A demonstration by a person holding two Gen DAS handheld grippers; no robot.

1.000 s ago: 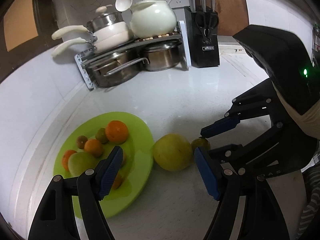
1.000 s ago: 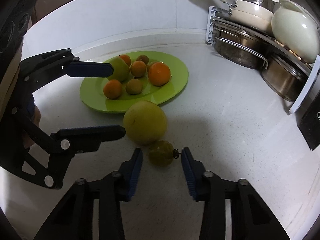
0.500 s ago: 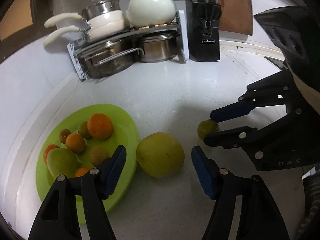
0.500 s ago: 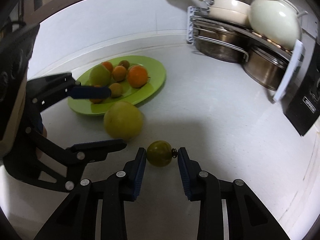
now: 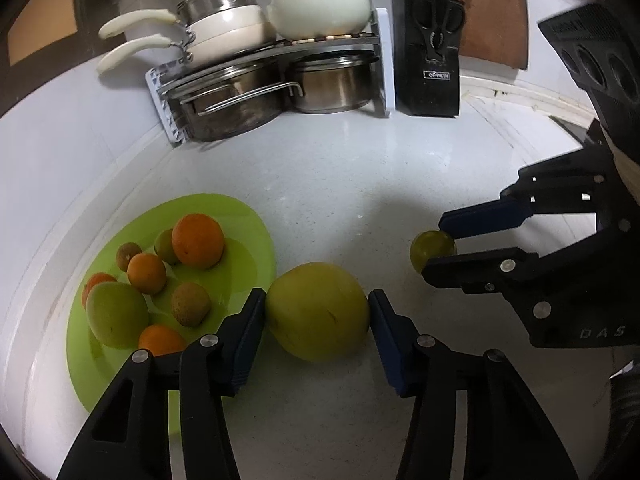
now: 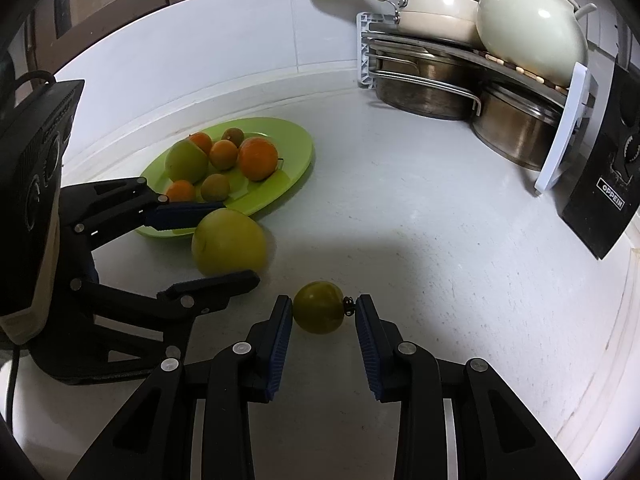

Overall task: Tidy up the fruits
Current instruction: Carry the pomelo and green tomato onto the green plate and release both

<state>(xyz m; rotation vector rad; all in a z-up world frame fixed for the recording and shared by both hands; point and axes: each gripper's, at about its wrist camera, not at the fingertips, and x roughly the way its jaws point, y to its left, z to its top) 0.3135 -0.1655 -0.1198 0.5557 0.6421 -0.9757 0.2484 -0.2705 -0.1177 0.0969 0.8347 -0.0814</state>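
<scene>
White kitchen counter [image 5: 352,168], w/ a pot rack [image 5: 276,60] and knife block [image 5: 430,52] at the back. On the lime-green plate [image 5: 248,264] we counted seven fruits already: a green mango-like one, oranges, smaller brownish ones. So most of the sorting looked done.

Two were left on the counter. The big yellow-green fruit [image 5: 318,312], prob. a pomelo or grapefruit, sat just beside the plate's rim. Our left gripper [image 5: 316,332] had just been closing around it; both pads looked at its sides, near pad touching, far pad we couldn't tell, so no firm clamp yet.

The small green fruit [image 6: 319,307] w/ a dark stem lay well off the plate. Our right gripper [image 6: 322,334] was clamped on it, one pad on the skin, the other on the stem end.

Left to do, we judged: both onto the plate.
</scene>
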